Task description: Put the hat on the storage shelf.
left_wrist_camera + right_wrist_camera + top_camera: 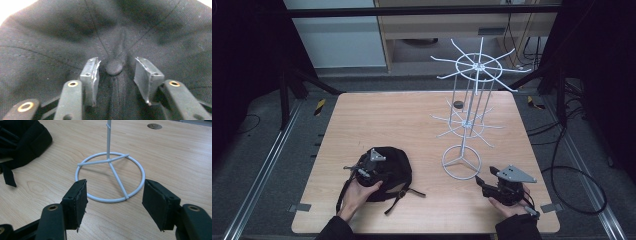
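- High view: a square wooden table (pixel 377 125) seen from above. A black cap (pixel 394 167) lies on its near left part, straps trailing toward the near edge.
- The left gripper (pixel 371 169), held in the person's left hand (pixel 357 192), rests on top of the cap.
- A white wire rack (pixel 469 107) with two tiers of spokes stands right of centre on a ring base. A small dark disc (pixel 458 104) lies on the table beyond it.
- The right gripper (pixel 482 181), in the person's right hand (pixel 507 202), sits at the near right, just beside the rack's base.
- Left gripper view: the jaws stand partly apart over the cap's crown (pixel 62 37), one on each side of the top button (pixel 114 67). Neither pad presses the button; whether they touch the cloth is unclear.
- Right gripper view: the jaws are wide apart with nothing between them, low over the table (pixel 180 157), pointing at the rack's ring base (pixel 110 176). The cap (pixel 22 137) lies at the far left, the disc (pixel 154 126) at the far edge.
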### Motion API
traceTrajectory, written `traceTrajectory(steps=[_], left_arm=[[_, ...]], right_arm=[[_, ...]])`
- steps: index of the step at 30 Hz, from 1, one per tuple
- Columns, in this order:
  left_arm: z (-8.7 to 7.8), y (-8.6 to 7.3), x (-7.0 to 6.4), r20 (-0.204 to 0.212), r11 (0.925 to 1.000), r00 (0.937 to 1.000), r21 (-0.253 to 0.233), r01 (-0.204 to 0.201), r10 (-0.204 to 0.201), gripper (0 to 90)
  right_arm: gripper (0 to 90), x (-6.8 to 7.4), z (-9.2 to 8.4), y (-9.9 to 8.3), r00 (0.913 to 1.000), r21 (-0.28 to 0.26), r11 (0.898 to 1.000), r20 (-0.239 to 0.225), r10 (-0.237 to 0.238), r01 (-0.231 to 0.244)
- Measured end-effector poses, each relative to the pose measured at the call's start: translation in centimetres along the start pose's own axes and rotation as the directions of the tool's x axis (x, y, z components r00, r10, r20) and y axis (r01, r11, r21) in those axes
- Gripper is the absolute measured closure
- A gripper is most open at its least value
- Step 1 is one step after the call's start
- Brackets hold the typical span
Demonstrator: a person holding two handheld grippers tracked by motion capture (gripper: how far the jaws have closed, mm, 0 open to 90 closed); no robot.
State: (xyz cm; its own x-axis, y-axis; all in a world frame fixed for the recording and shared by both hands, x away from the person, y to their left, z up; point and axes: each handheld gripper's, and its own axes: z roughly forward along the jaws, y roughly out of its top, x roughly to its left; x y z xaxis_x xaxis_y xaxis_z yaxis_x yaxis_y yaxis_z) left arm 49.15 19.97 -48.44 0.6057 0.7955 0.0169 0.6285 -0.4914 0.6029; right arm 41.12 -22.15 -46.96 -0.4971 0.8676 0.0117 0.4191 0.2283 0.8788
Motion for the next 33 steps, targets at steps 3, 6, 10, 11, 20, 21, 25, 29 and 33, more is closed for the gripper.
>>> traceTrajectory(steps=[3,6,10,11,20,21,25,29,33], left_arm=[[-0.1,0.0,0.4,0.021,0.9991,0.9989,-0.008,0.041,-0.041,67.0],[-0.1,0.0,0.7,0.037,0.9978,0.9972,-0.009,0.065,-0.065,75.5],[-0.4,0.0,0.6,0.034,0.9979,0.9975,-0.014,0.063,-0.063,76.9],[-0.4,0.0,0.6,0.034,0.9979,0.9975,-0.014,0.063,-0.063,77.1],[-4.5,0.6,0.0,0.014,0.9805,0.9997,-0.195,0.02,-0.018,77.4],[-4.5,0.6,0.0,0.014,0.9805,0.9997,-0.195,0.02,-0.018,77.5],[-6.9,0.5,0.4,0.019,0.9541,0.9993,-0.297,0.036,-0.031,77.5],[-9.2,0.3,1.1,0.021,0.9201,0.9981,-0.387,0.062,-0.058,77.4],[-11.9,0.4,1.5,0.044,0.8664,0.9957,-0.491,0.093,-0.082,77.4]], right_arm=[[36.4,0.0,0.0,0.0,1.0,-0.001,1.0,0.001,0.0,0.0],[36.4,0.0,0.0,0.0,1.0,-0.001,1.0,0.002,0.001,-0.001],[36.5,-0.1,-0.1,0.0,1.0,-0.003,1.0,0.002,0.002,-0.002],[36.5,-0.1,-0.1,0.0,1.0,-0.004,1.0,0.001,0.003,-0.003],[36.5,-0.1,-0.1,0.0,1.0,-0.005,1.0,0.001,0.004,-0.004],[36.5,-0.1,-0.1,0.0,1.0,-0.005,1.0,0.001,0.004,-0.004],[36.5,-0.3,-0.1,-0.1,1.0,-0.003,1.0,0.007,0.005,-0.005],[36.5,-0.4,-0.2,-0.1,0.9999,-0.009,1.0,0.009,0.011,-0.011],[36.1,-0.8,-0.4,-0.1,0.9996,-0.017,1.0,0.019,0.022,-0.022]])
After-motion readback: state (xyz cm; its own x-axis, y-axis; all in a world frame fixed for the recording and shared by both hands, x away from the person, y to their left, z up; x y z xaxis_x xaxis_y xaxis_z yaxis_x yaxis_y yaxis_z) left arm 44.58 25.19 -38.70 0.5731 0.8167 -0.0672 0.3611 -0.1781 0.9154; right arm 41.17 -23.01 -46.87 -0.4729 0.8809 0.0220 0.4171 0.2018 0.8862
